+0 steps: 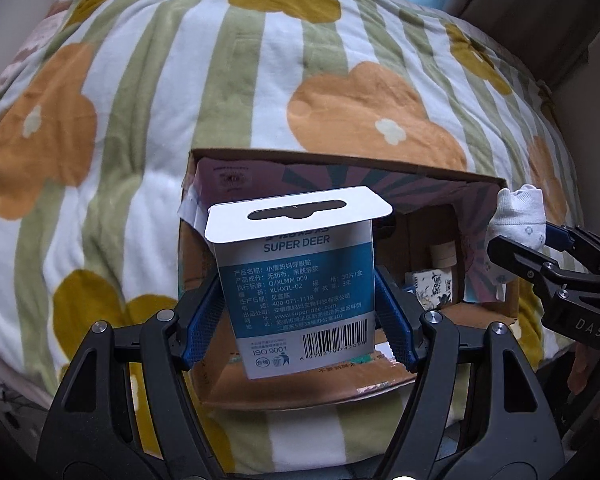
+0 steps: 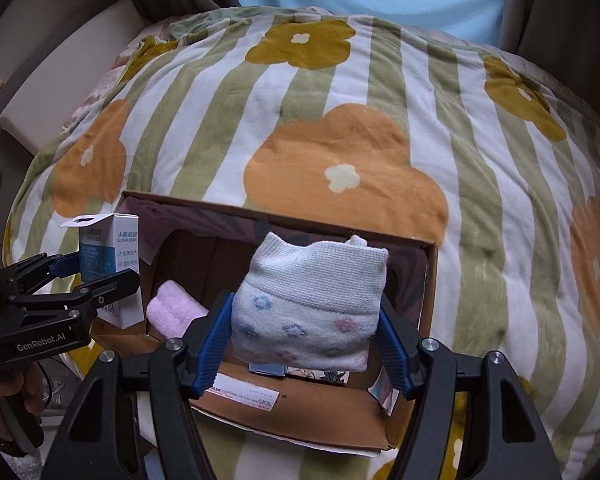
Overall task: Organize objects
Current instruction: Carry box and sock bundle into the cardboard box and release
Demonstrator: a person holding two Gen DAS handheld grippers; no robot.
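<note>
**Two items in the air, box partly filled**

My left gripper [image 1: 298, 312] is clenched on the carton [image 1: 296, 280], its blue pads pressed to the carton's two sides; the carton stands upright between the jaws, hang-tab up, and hangs over the left part of the box [image 1: 488, 184], just ahead of and below the fingertips; I judge it not yet set down.

Past the jaws, inside the box, I see things lying there already: a pink cloth [image 2: 174, 312] to the left of my right jaws, a small patterned packet [image 1: 434, 286] to the right of my left jaws, and a pale roll [image 1: 444, 256] behind it; so some sorting looks done.

My right gripper [image 2: 304, 328] is grasping the sock [image 2: 308, 304], a folded white bundle with faint flowers, squeezed between the pads; it hovers above the box's middle, clear of the floor.

What is left, as I read it: lower both items in and release; I see nothing loose on the blanket [image 2: 340, 100] beyond the jaws, so the task seems close to its end.
</note>
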